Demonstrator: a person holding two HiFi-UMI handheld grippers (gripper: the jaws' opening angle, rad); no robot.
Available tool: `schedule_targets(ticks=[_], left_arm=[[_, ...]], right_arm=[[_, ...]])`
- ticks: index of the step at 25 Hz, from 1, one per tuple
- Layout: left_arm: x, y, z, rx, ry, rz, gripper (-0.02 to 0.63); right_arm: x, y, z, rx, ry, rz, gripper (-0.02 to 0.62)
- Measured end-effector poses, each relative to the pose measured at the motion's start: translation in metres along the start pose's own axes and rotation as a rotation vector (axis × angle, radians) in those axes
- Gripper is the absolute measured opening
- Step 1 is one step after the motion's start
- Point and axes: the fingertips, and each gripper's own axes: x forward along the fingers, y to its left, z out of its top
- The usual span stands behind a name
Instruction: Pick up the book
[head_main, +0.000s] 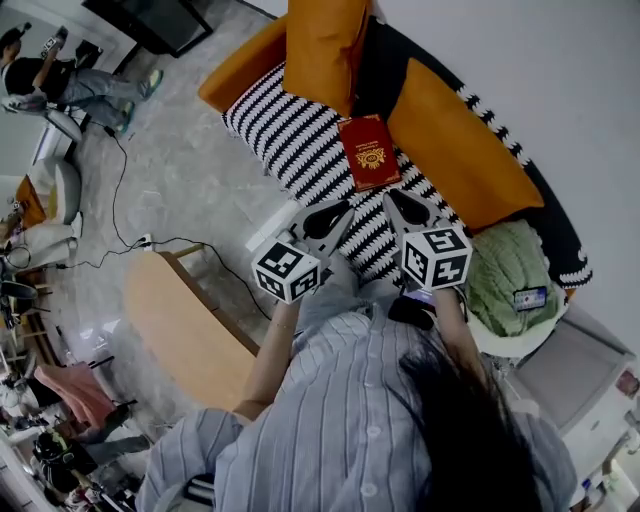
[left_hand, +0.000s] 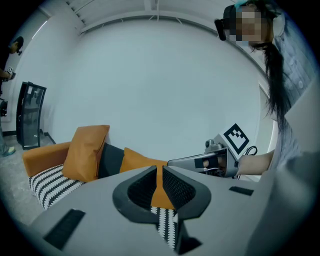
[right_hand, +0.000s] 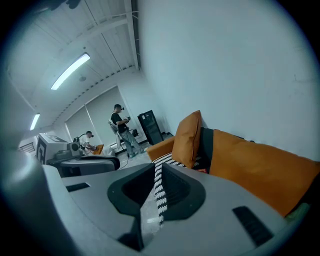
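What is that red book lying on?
The book lies flat on the sofa's black-and-white striped seat, close to an orange cushion. The patch directly beneath it is covered, so anything there can't be seen.

An orange sofa (head_main: 290, 135) with a striped seat stands against a plain white wall (head_main: 540, 70). A wooden table (head_main: 175, 320) sits nearby on pale marble floor (head_main: 190, 170).

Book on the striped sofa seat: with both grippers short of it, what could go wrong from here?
1. The left gripper and right gripper are both shut; unless one opens, its tips would likely shove the book instead of gripping it.
2. The book lies flat on the striped seat, so a jaw may miss its edge and slide it toward the orange cushion.
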Motion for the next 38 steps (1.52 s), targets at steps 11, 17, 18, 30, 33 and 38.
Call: schedule_targets(ticks=[11, 17, 18, 30, 33, 38], left_arm=[[0.011, 0.008, -0.005, -0.014, 0.025, -0.033, 0.028], [0.021, 0.031, -0.01, -0.05, 0.04, -0.038, 0.028], [0.024, 0.034, -0.011, -0.051, 0.046, -0.041, 0.028], [0.059, 0.099, -0.049, -0.119, 0.156, -0.05, 0.028], [0.073, 0.115, -0.062, -0.133, 0.185, -0.07, 0.028], [0.104, 0.147, -0.088, -0.17, 0.223, -0.082, 0.029]], right_arm=[[0.003, -0.017, -0.002, 0.032, 0.008, -0.043, 0.049], [0.016, -0.027, 0.002, 0.024, 0.025, -0.062, 0.049], [0.019, -0.03, 0.002, 0.03, 0.027, -0.066, 0.049], [0.074, -0.081, -0.015, 0.019, 0.138, -0.105, 0.049], [0.091, -0.095, -0.026, 0.026, 0.163, -0.099, 0.049], [0.12, -0.118, -0.044, 0.024, 0.201, -0.073, 0.049]])
